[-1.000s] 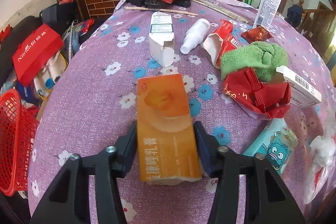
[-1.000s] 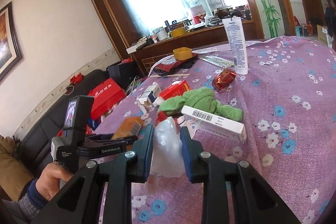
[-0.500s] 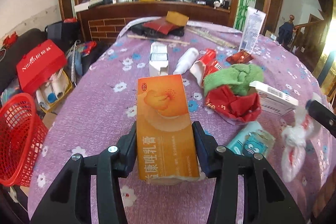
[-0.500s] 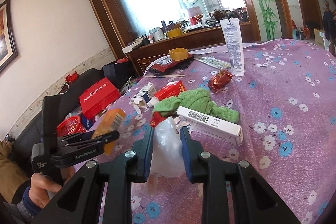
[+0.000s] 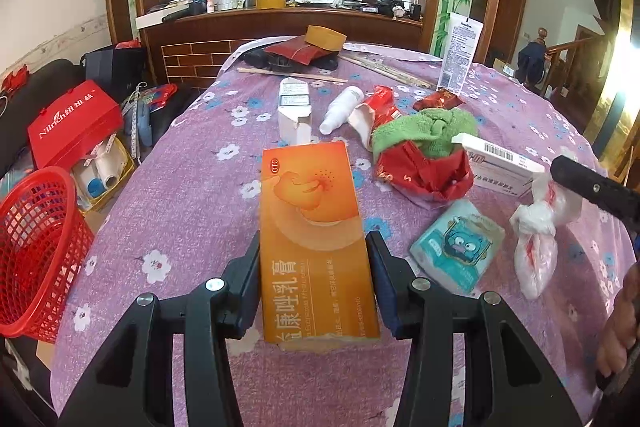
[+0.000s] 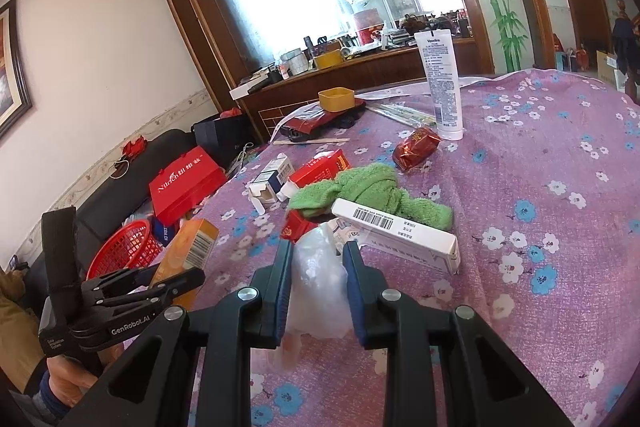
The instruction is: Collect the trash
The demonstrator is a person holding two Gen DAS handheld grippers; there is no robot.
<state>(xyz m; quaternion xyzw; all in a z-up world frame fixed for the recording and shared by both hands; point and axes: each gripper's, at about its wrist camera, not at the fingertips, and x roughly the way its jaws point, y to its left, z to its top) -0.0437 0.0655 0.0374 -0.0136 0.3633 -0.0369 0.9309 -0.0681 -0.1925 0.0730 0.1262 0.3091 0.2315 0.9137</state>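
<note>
The left gripper [image 5: 314, 277] has its fingers [image 5: 249, 281] closed on the long sides of an orange box [image 5: 316, 239], pads pressing both edges; the box is clear of the worktop [image 5: 192, 195] and sticks out forward between them. In the right wrist view the same gripper [image 6: 176, 277] sits at the near left with a hand [image 6: 70, 385] under it, and the box [image 6: 188, 247] pokes up past the fingertips, in front of a red basket [image 6: 124, 247]. From the left wrist view that basket [image 5: 36, 247] stands off the worktop's left edge, beside a red bag [image 5: 74, 125].

The right gripper [image 6: 318, 291] has its fingers [image 6: 280, 287] pinched on a crumpled clear plastic bag [image 6: 320, 291], which bulges above and below the pads. In the left wrist view the bag [image 5: 538, 231] hangs at the far right under one black finger [image 5: 592, 187], above the purple flowered cloth.

Still lying on the worktop: a teal tissue pack [image 5: 458, 245] near the right of the orange box, a red wrapper [image 5: 420, 173] with a green cloth [image 5: 430, 129] just beyond it, and a long white carton [image 5: 500, 161] touching the cloth's right side. Farther off are a small white box [image 5: 295, 111], a white bottle [image 5: 342, 109] on its side, a red pack [image 5: 378, 109], a dark red foil packet [image 5: 438, 99] and a white tube [image 5: 460, 53] standing upright.
</note>
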